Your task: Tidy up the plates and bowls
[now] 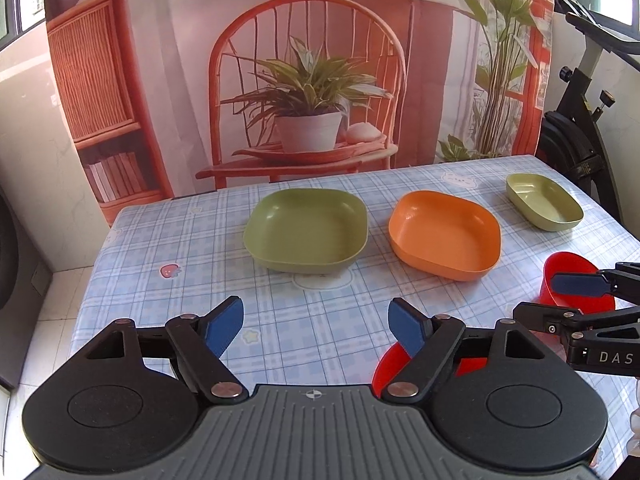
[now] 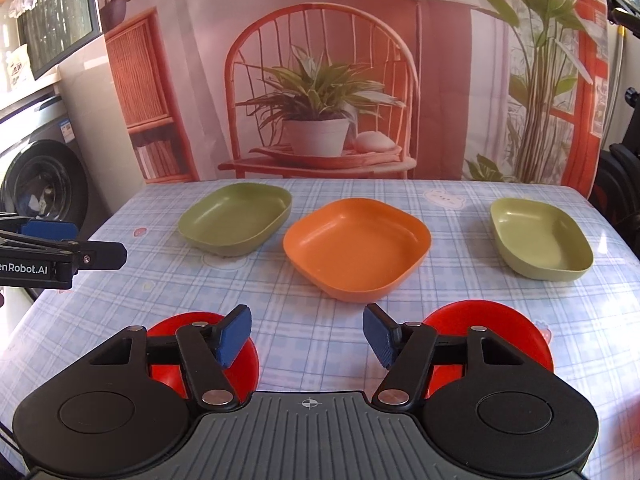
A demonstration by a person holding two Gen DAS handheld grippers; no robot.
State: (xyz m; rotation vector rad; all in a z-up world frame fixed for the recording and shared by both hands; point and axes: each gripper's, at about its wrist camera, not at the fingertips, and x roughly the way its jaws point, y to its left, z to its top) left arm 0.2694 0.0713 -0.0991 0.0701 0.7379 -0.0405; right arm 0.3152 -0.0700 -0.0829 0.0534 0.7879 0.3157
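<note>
A: Bright daylight throughout, entering through the window (image 1: 24,0) at far left and again at far right of the left wrist view.

B: Pinkish wash over the printed backdrop (image 1: 304,80), colours slightly faded there. Soft glare on the glossy tabletop (image 2: 600,248) near its right edge.

A: Shadows faint and short, just under the green plate (image 1: 306,232) and the orange plate (image 2: 356,248). Sheen along the inner walls of both.

B: Strong fisheye bending at the borders: backdrop edges and tabletop sides curved, corners dark.

A: Sharp in the middle; slight softness toward the rim. No motion blur visible.
</note>
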